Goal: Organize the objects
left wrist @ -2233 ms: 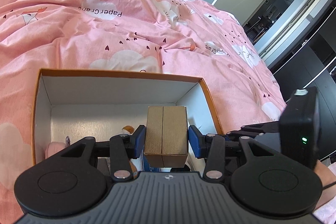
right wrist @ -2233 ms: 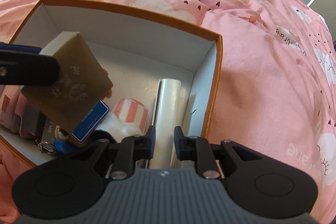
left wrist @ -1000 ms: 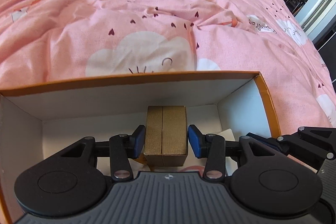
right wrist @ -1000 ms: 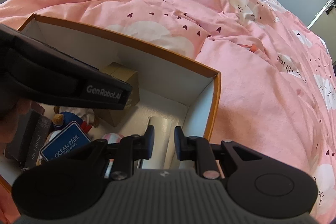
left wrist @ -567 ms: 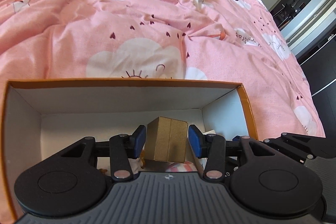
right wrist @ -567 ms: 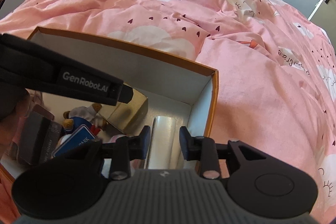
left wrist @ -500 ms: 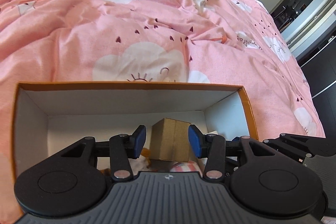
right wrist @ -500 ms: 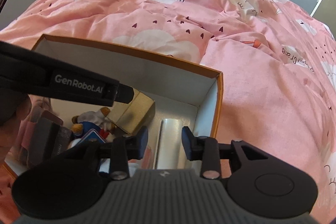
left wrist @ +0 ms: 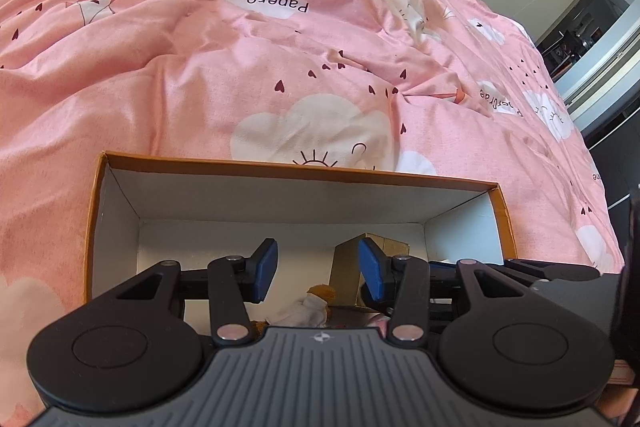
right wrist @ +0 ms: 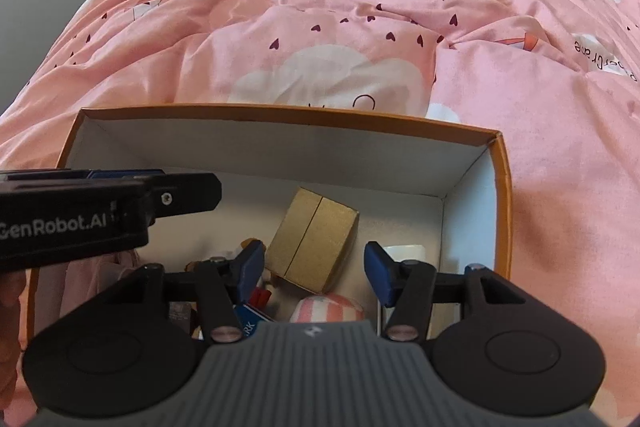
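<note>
Lying tilted on the floor of the orange-edged box, white inside, set on the pink bed cover: a small gold carton, textured card, one dark seam down the middle of its upper face, one corner propped up on the things beneath. Touched by no fingers.

Hovering above the box, right gripper with blue pads well apart, just now spread wide, nothing pressed between them; gold carton seen in the gap but lower down, clear of both pads. Left gripper likewise parted, holding nothing; in its own view the carton sits beside the right-hand pad and partly behind it, down on the box floor near the box's right wall.

Packed around the carton inside the box: a pink-and-white striped round thing just below it, a white roll against the right wall, a blue card with white lettering, a small plush figure with an orange-brown top toward the middle. Left part of the box floor bare white
</note>
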